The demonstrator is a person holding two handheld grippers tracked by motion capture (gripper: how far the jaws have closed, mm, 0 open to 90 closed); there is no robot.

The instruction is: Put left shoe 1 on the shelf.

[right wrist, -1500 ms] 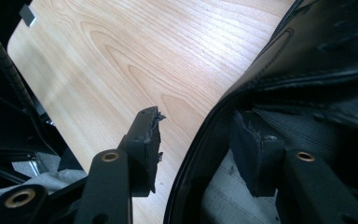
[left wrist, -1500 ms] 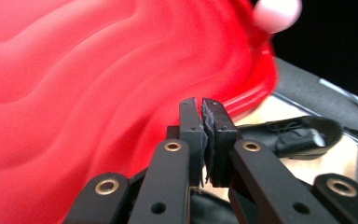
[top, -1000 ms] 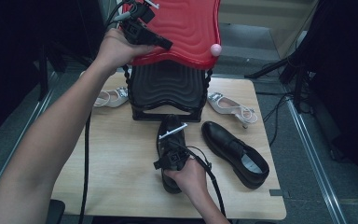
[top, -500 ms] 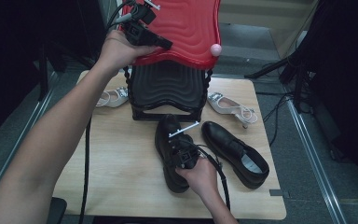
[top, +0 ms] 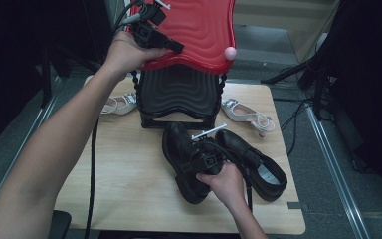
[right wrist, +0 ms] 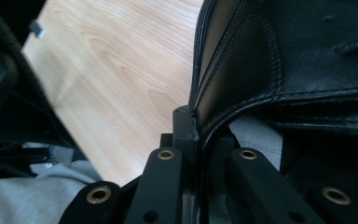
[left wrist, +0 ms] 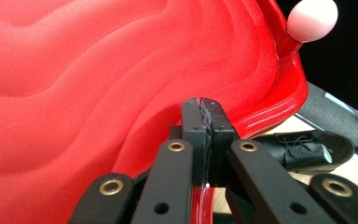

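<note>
**A:** Where is the shoe relative to the right gripper's fingers?

**B:** The right gripper [top: 199, 158] has just closed on the black shoe [top: 181, 149]. In the right gripper view the leather collar edge of the shoe runs down between the fingers [right wrist: 182, 122], which pinch it from both sides. From above, that shoe sits near the middle of the wooden table [top: 124, 169], toe pointing to the far side, with the hand behind its heel.

**A:** And the left one?

**B:** The left gripper [top: 174, 47] is clamped on the lower edge of the red lid [top: 199, 30]. In its own view the pads [left wrist: 193, 128] meet tightly over the glossy red rim. The lid is held raised above the black ribbed box [top: 179, 92], at the far side of the table.

**A:** What crowds the held shoe?

**B:** The second black shoe [top: 256, 162] lies just to its right, angled, very close or touching near the laces; I cannot tell which. The box front is just beyond the toe. A pale heeled sandal [top: 243, 113] lies right of the box, another pale sandal [top: 119, 104] left of it.

**A:** Open room?

**B:** Bare tabletop to the left of the held shoe and along the near edge.
</note>
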